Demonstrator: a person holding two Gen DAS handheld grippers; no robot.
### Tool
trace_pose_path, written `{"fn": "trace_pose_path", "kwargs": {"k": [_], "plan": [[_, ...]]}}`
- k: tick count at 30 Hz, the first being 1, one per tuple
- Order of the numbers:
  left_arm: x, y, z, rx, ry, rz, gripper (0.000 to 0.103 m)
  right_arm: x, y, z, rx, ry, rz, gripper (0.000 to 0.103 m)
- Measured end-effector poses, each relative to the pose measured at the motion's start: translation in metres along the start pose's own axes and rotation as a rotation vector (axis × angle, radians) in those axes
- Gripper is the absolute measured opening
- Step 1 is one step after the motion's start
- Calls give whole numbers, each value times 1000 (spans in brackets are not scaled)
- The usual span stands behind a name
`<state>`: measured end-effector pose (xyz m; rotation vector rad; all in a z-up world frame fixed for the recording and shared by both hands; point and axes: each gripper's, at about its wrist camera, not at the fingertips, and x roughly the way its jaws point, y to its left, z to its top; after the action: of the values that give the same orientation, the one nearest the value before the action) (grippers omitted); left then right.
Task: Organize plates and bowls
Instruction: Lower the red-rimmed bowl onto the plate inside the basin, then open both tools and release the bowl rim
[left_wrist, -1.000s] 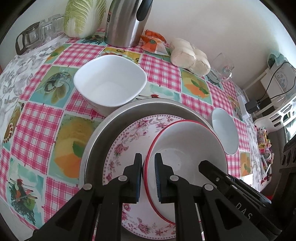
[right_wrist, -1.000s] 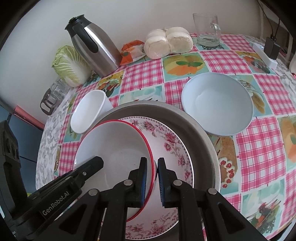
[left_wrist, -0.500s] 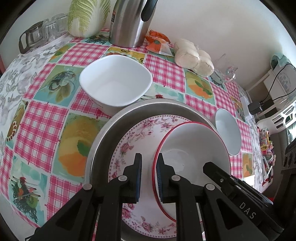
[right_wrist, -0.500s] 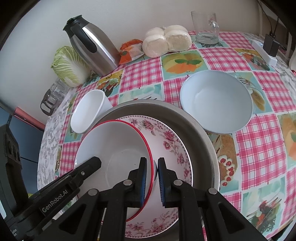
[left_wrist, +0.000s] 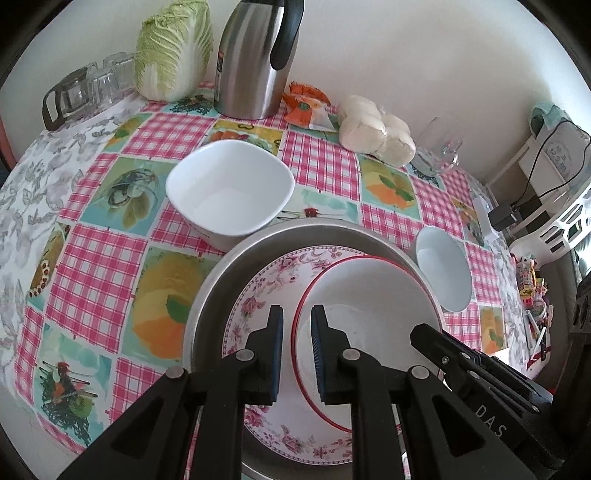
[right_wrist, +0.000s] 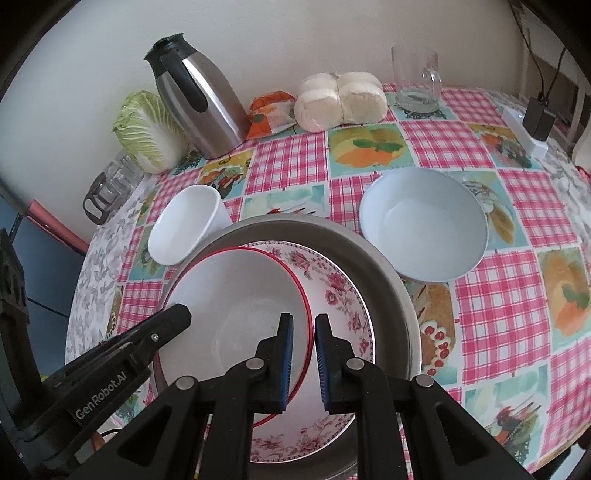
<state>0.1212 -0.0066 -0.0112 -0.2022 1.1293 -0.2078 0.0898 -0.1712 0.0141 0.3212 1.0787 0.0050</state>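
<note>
1. The left hand-held gripper is clamped on the left rim of the red-rimmed bowl.
2. The right hand-held gripper clamps its right rim.
3. The bowl sits in the floral plate, inside the metal basin on the near surface.

left gripper: clamped on red-rimmed bowl rim, 6 o'clock
floral plate: under bowl, in metal basin
square bowl: 11 o'clock
</note>
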Motion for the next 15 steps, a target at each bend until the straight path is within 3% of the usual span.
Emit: {"fn": "trace_pose_path", "kwargs": {"k": [4,8,10,15], "plan": [[-4,1,0,-5,-12,8,16,-3,-2,0,4,-6,-6,15],[-7,4,-1,-16,-22,20,36,-7,-4,1,10,-15,-13,15],[-8,5,-1,-19,-24,22,37,-8,-6,1,12,-16,-15,15],[-10,6,-1,-25,-31,56,52,-10,-9,2,21,-19,-28,29]]}}
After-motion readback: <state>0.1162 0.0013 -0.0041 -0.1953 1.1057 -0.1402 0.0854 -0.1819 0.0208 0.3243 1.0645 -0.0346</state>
